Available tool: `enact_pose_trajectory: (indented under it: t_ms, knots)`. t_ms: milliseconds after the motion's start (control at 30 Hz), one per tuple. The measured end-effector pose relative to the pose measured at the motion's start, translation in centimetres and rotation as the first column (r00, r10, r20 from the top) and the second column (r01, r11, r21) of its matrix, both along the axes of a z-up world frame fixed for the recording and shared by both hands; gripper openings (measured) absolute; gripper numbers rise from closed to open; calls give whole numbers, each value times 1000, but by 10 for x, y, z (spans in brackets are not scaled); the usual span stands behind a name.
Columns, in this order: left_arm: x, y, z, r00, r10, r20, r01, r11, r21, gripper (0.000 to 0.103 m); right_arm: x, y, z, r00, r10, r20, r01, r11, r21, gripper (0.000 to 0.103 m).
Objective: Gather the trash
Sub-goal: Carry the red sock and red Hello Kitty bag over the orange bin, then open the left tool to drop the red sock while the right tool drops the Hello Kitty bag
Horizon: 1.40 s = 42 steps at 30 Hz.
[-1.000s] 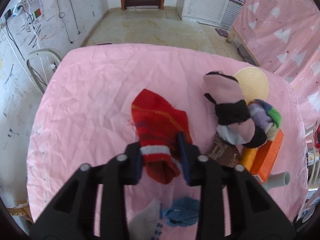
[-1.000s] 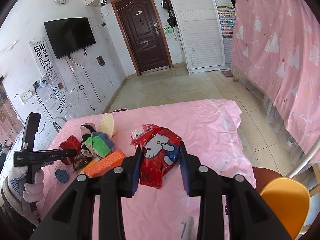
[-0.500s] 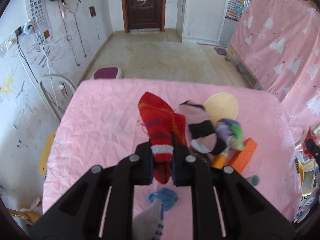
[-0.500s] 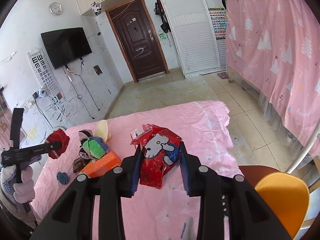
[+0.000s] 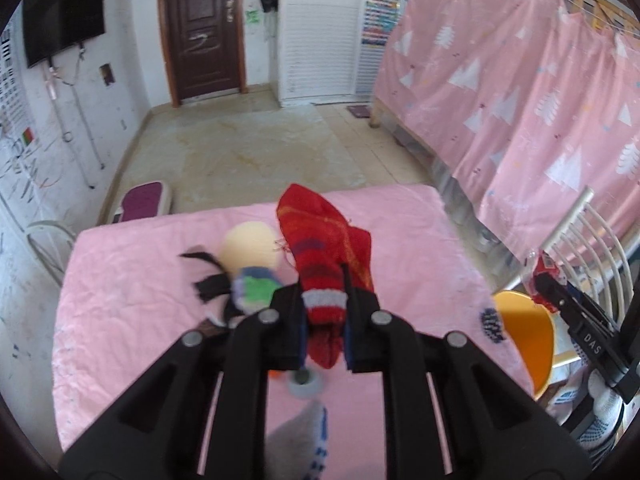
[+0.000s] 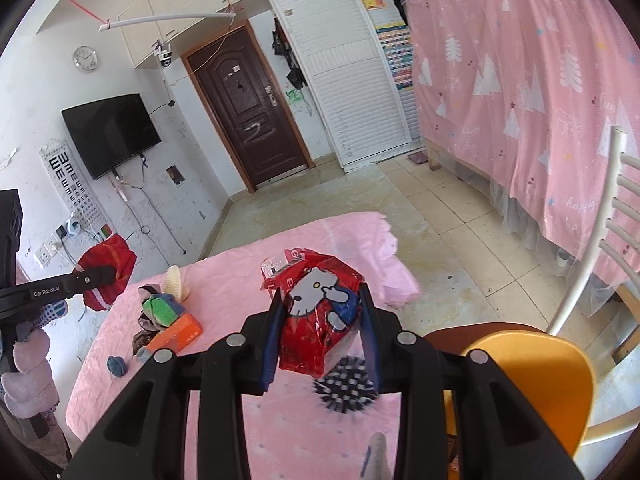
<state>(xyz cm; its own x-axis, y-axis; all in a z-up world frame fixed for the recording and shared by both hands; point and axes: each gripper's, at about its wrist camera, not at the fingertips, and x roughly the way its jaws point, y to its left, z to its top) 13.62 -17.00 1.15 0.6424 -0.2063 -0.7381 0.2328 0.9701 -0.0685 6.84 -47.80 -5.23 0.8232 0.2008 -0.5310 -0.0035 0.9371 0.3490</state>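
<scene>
The left gripper is clamped on a red sock by its striped cuff, so the toe hangs free above the pink table; judging by the task, it is held clear for carrying off. The right gripper pinches a red cartoon wrapper off the cloth. A clutter pile lies at nine o'clock in the right view, the table's far edge at twelve, and bare floor beyond leaves room; an orange chair crowds four o'clock.
</scene>
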Motion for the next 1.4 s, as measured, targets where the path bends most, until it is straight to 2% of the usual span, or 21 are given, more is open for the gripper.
enact_pose_trajectory:
  t_ms: [200,400,567,800,900,933,967,1033,1233,1333,1400]
  knots:
    - [-8,-63,-6,989,-145,-23,144,988,-48,12,-28,-40,1,996,-90,21,90,996,11,24]
    - [-14,-127,-17,947,-310,-79,293,940,-173,12,-57,-82,-3,980,-195,35,195,981,7,24]
    - [-25,-185,-31,911,-398,-110,378,910,-171,12,-76,-112,-11,965,-259,34,259,966,18,24]
    - [-32,-237,-61,865,-464,-191,435,883,-174,12,-93,-140,-17,951,-307,32,306,952,31,24]
    - [-39,-255,-70,844,-493,-212,468,869,-161,18,-98,-150,-19,946,-324,33,322,945,47,24]
    - [-43,-260,-71,836,-506,-212,481,862,-158,25,-97,-152,-18,944,-328,33,326,944,52,24]
    - [-45,-261,-71,830,-516,-211,492,856,-158,39,-95,-156,-17,943,-330,32,328,943,56,24]
    - [-50,-264,-70,828,-523,-202,502,852,-149,48,-96,-159,-19,942,-333,30,331,942,59,24]
    - [-55,-257,-62,831,-525,-184,509,851,-131,48,-93,-154,-23,945,-326,16,325,944,59,25]
    - [-55,-247,-55,839,-517,-169,500,856,-133,48,-87,-153,-23,948,-318,5,317,947,59,32]
    - [-54,-239,-50,846,-508,-160,491,861,-136,48,-84,-151,-23,946,-324,0,323,945,48,43]
